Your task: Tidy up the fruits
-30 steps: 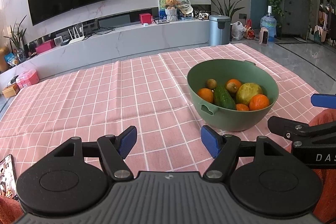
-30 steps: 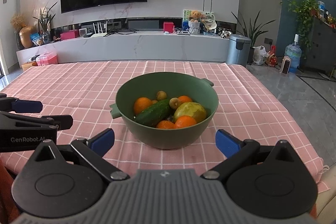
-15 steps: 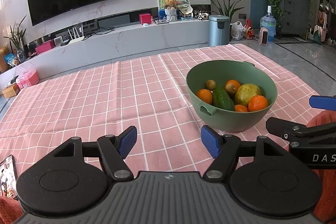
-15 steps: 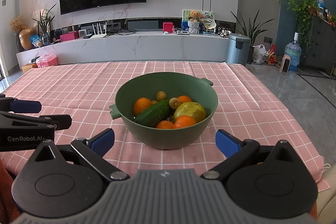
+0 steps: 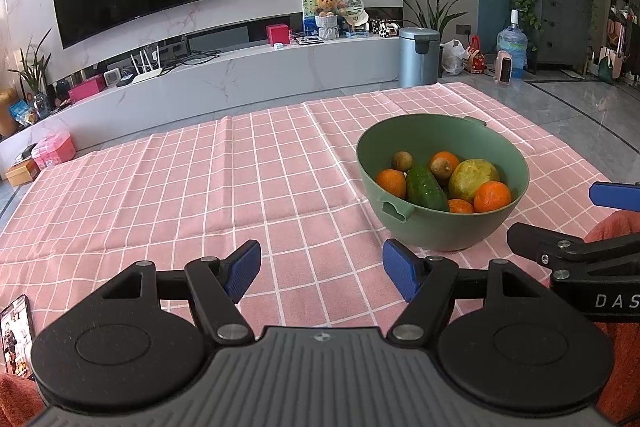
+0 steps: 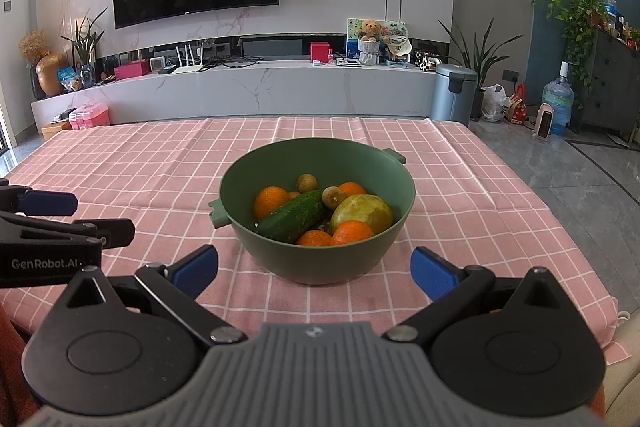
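Fruits lie heaped together in a green bowl (image 6: pixel 316 223) that stands on the pink checked cloth (image 5: pixel 208 195) of the worktop, toward its right side: several oranges (image 6: pixel 270 201), a dark green cucumber (image 6: pixel 292 217) lying slantwise across the heap, a large yellow-green round fruit (image 6: pixel 362 213) and a few small brown ones (image 6: pixel 307 183) (longans, perhaps; too small to be sure). By my judgement the oranges are firm and fairly light, with a dimpled skin that should give the pads some purchase across the widest part; the cucumber is stiff and smooth, best taken across its middle so it does not swing; the big fruit looks the heaviest and widest; the little brown ones could roll or slip and would bruise under a hard squeeze. The bowl looks like stiff plastic with a small lug handle (image 6: pixel 218 215) on its left rim and another at the far rim, and it might slide on the cloth if nudged. The right gripper (image 6: pixel 314 269) hangs just before the bowl, its jaws wide apart and holding nothing; the left gripper (image 5: pixel 322 269) hovers to the bowl's left, jaws likewise spread and empty. Bare cloth stretches broadly left of and beyond the bowl, while the worktop's right edge lies not far from the bowl, with the grey floor below. With all the fruit in the bowl, the scene suits either fruit gathered in or fruit waiting to be sorted out.
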